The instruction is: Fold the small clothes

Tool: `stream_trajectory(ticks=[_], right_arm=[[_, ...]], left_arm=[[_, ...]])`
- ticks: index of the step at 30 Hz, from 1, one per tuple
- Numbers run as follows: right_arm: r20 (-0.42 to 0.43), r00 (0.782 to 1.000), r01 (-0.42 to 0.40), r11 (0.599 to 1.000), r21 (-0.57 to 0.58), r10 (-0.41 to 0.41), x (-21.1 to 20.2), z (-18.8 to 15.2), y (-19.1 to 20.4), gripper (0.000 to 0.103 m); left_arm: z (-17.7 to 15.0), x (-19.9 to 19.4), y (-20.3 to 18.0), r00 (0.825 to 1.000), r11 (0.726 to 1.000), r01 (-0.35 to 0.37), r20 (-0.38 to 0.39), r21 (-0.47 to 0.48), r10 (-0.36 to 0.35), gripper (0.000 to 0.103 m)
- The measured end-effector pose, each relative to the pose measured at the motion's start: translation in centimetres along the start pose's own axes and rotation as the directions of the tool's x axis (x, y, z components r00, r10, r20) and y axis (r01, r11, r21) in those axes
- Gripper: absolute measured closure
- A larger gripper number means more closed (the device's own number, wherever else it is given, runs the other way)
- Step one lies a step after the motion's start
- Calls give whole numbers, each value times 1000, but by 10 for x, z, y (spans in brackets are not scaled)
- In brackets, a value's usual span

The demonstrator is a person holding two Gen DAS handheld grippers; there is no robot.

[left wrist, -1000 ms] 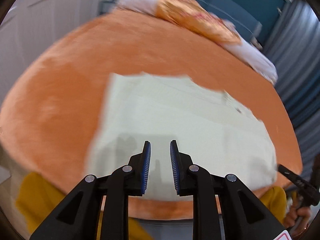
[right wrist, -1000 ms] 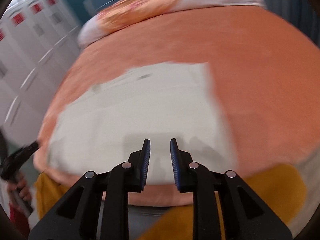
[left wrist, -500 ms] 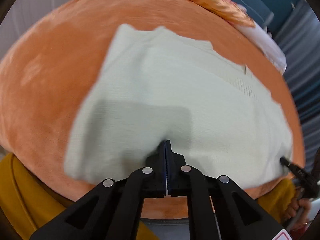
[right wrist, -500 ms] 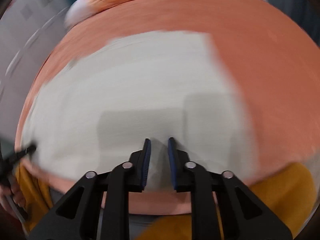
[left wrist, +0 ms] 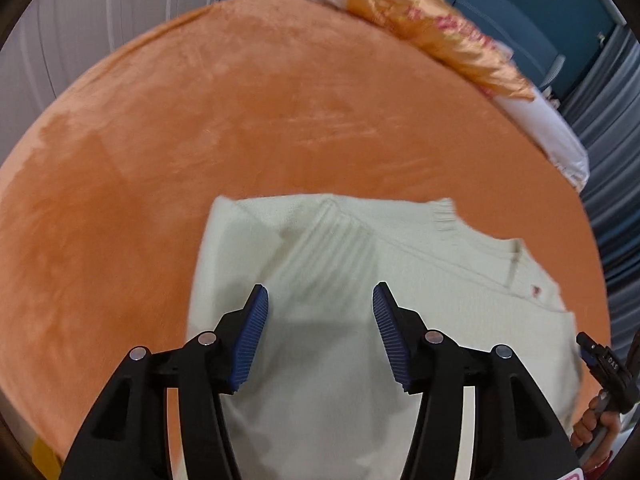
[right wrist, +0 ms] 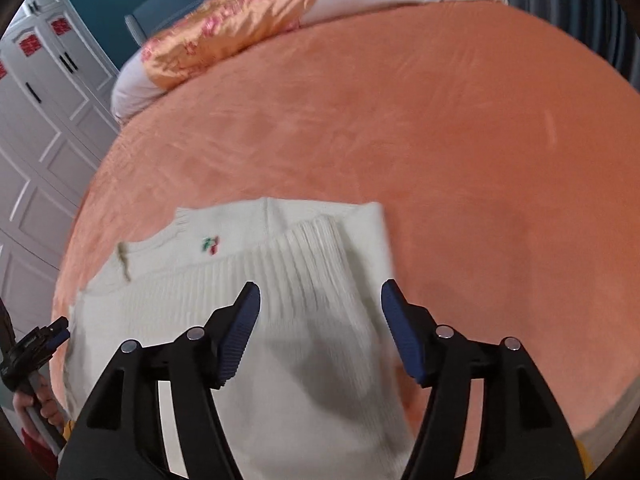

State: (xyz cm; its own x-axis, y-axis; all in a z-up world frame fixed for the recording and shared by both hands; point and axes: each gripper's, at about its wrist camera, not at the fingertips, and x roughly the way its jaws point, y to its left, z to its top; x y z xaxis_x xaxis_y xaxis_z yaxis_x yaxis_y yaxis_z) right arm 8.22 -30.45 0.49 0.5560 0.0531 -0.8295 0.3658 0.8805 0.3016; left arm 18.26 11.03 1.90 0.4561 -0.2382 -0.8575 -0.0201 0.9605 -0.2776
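Observation:
A small cream knit sweater (left wrist: 360, 280) lies on the orange bedspread (left wrist: 240, 120), its ribbed hem folded up over the chest. It also shows in the right wrist view (right wrist: 280, 280), with a small red and green cherry emblem (right wrist: 210, 245) near the neckline. My left gripper (left wrist: 320, 300) is open and empty above the sweater's left part. My right gripper (right wrist: 320, 300) is open and empty above the sweater's right part. The right gripper's tip (left wrist: 592, 354) shows at the edge of the left wrist view, the left gripper's tip (right wrist: 44, 338) in the right wrist view.
An orange patterned cushion (left wrist: 436, 36) and a white pillow (left wrist: 548, 128) lie at the head of the bed. White cabinet doors (right wrist: 36, 128) stand to the left. Grey curtains (left wrist: 616, 160) hang at the right. The orange bedspread (right wrist: 440, 140) stretches beyond the sweater.
Both grippers closed on the sweater's near edge, carried it forward over the body, and have opened wide. The ribbed hem now lies folded up near the neckline.

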Motion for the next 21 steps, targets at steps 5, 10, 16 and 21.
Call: stream_trajectory(ticks=[5, 10, 16, 21], right_arm=[[53, 996, -79, 997, 0, 79, -5, 14, 11, 92], [178, 978, -108, 994, -24, 110, -28, 37, 18, 93], [21, 998, -53, 998, 35, 52, 42, 21, -10, 92], [125, 991, 50, 999, 10, -51, -19, 14, 11, 82]], left_arm=[[20, 11, -2, 1000, 1000, -11, 12, 12, 10, 96], [38, 3, -11, 997, 998, -22, 81, 64, 16, 96], [33, 52, -5, 994, 991, -108, 28, 75, 106, 93], [24, 9, -8, 982, 985, -164, 107, 44, 159, 87]])
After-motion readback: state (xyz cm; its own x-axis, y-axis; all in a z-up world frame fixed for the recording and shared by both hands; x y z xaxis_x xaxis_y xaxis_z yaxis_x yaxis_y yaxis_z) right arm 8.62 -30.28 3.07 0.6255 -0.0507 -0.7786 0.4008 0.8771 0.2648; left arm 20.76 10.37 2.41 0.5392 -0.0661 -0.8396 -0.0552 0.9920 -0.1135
